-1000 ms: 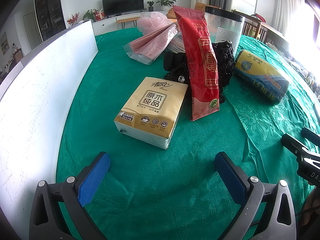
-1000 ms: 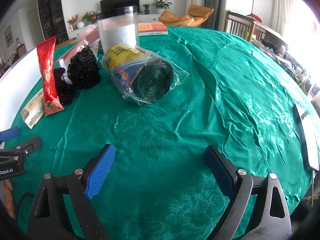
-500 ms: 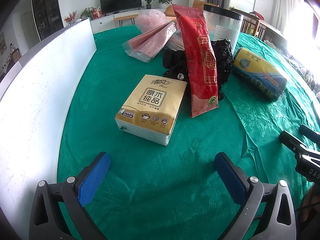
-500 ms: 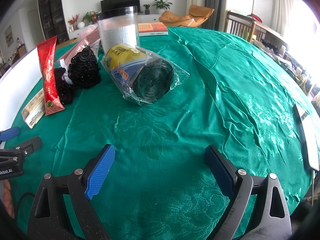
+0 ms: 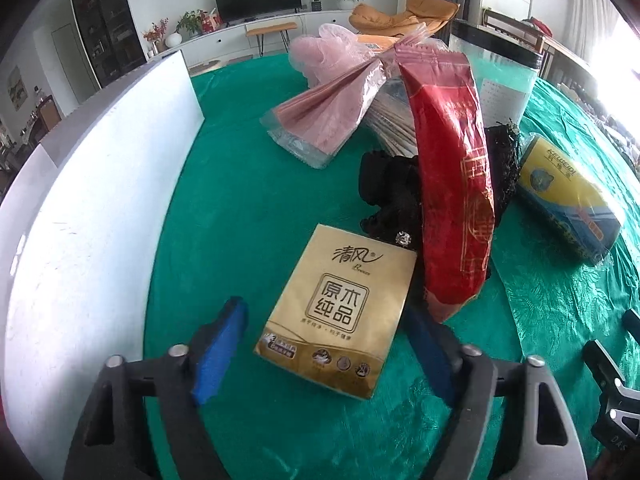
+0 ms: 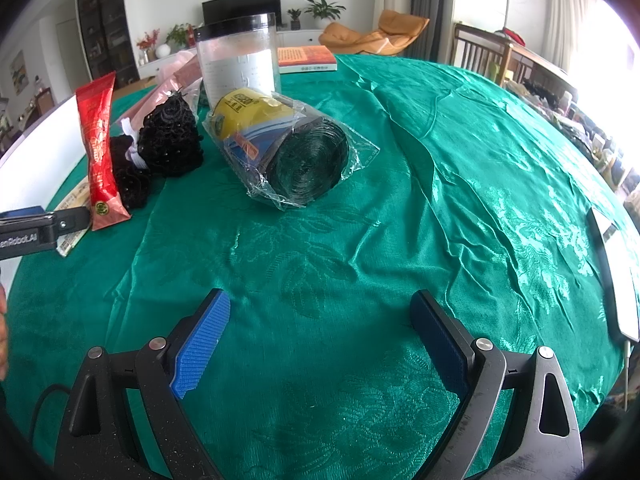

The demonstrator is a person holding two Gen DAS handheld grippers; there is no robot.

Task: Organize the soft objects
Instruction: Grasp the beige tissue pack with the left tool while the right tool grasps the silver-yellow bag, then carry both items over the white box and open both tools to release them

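A gold tissue pack (image 5: 340, 312) lies on the green tablecloth (image 5: 248, 208). My left gripper (image 5: 324, 344) is open, its blue pads on either side of the pack's near end; touching or not, I cannot tell. A red pouch (image 5: 452, 184) leans on black lace fabric (image 5: 392, 192). Pink packets (image 5: 328, 116) lie behind. A wrapped roll of bags (image 6: 280, 148) lies in the right wrist view. My right gripper (image 6: 320, 340) is open and empty above bare cloth. The left gripper's side shows in the right wrist view (image 6: 40, 228).
A white board (image 5: 80, 208) stands along the table's left side. A clear jar with a black lid (image 6: 238, 60) stands behind the roll, and a book (image 6: 306, 58) lies further back. A flat device (image 6: 616, 276) lies at the table's right edge.
My left gripper has moved forward to the tissue pack, so its pads now flank the pack's near end. The right gripper has stayed put.
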